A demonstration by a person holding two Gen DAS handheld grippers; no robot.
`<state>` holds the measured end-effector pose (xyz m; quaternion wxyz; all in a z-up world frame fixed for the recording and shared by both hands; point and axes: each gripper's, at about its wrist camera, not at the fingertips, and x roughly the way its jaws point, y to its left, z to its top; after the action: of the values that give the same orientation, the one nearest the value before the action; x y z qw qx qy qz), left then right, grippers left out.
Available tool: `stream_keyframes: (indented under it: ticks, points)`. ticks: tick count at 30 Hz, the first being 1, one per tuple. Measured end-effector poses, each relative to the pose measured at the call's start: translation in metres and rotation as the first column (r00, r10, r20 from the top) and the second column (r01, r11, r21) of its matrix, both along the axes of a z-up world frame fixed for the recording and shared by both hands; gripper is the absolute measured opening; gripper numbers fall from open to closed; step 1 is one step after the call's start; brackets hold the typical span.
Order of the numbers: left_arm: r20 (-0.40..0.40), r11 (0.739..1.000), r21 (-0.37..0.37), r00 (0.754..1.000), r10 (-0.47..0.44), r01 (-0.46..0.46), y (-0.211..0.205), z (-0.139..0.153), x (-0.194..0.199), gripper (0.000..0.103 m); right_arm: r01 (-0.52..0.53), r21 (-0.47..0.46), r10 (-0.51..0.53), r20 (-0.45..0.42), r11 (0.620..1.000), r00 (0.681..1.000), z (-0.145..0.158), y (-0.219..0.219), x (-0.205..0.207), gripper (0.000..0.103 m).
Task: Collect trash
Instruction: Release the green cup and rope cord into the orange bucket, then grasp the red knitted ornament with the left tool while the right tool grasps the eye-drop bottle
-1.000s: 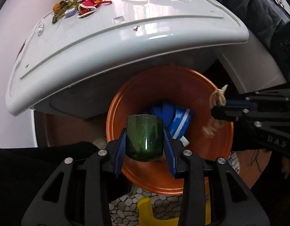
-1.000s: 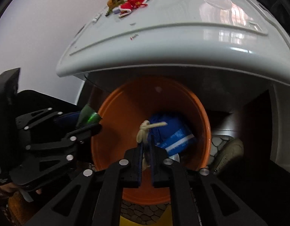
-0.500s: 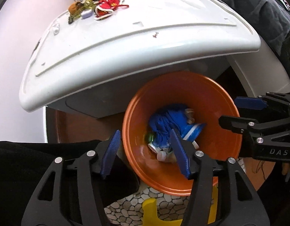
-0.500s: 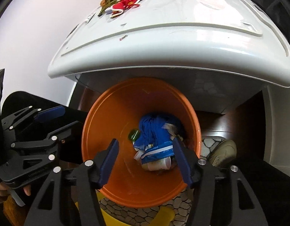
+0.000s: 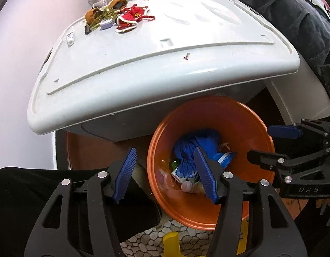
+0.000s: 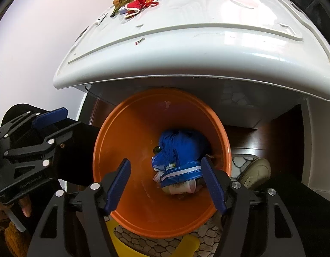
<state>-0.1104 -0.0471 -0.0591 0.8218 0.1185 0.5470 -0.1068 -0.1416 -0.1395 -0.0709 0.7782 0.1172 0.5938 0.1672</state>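
Right now both grippers hang over an orange bin (image 5: 259, 132) that sits on the floor, partly tucked under the front edge of a white lid (image 5: 156, 64). The left gripper (image 5: 165, 171) points steeply down with its blue pads spread apart and nothing between them; its right finger lies over the bin's mouth and its left finger over a dark trouser leg (image 5: 36, 192) just outside the rim. The right gripper (image 6: 167, 184) also points steeply down, straight into the bin, and its jaws are opening, with nothing pressed by the pads. Down in the bin lies the trash (image 6: 179, 156): a crumpled blue bag on top, a white-striped blue wrapper and a pale cup (image 6: 182, 187) beneath it, and a small green glass piece (image 6: 158, 149) beside the bag against the orange wall. From the left camera a knotted bit of cream string (image 5: 223, 145) shows at the bag's right. On the lid's far corner sit a red knitted toy (image 5: 132, 19) and brownish trinkets (image 5: 100, 15) touching it, and a tiny red scrap (image 5: 187, 56) lies nearer the front edge. A beige shoe (image 6: 257, 171) stands on the pebble-patterned floor just right of the bin, and a yellow stool (image 6: 120, 242) shows below it.
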Motion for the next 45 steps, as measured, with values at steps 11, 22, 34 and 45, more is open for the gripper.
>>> stream_keyframes:
  ticks: [11,22,34,45]
  points:
    - [0.084,0.995,-0.068,0.994,0.073,-0.068,0.025,0.033,0.026,0.057,0.031,0.077,-0.037,0.087,0.997,0.996,0.043,-0.009,0.020,0.070]
    - [0.219,0.973,-0.190,0.961,0.171,-0.130,0.045,0.080,0.117,0.069,-0.007,0.049,-0.006,0.266,0.999,0.964,0.117,-0.017,0.095,0.079]
    - [0.123,0.969,-0.089,0.962,0.242,-0.232,0.018,0.001,0.261,0.035,0.060,0.097,-0.091,0.353,0.993,0.931,0.128,-0.047,0.139,0.081]
    - [0.232,0.981,-0.143,0.959,0.163,-0.132,0.046,0.065,0.192,0.007,0.032,0.077,-0.057,0.356,0.997,0.933,0.131,-0.042,0.147,0.084]
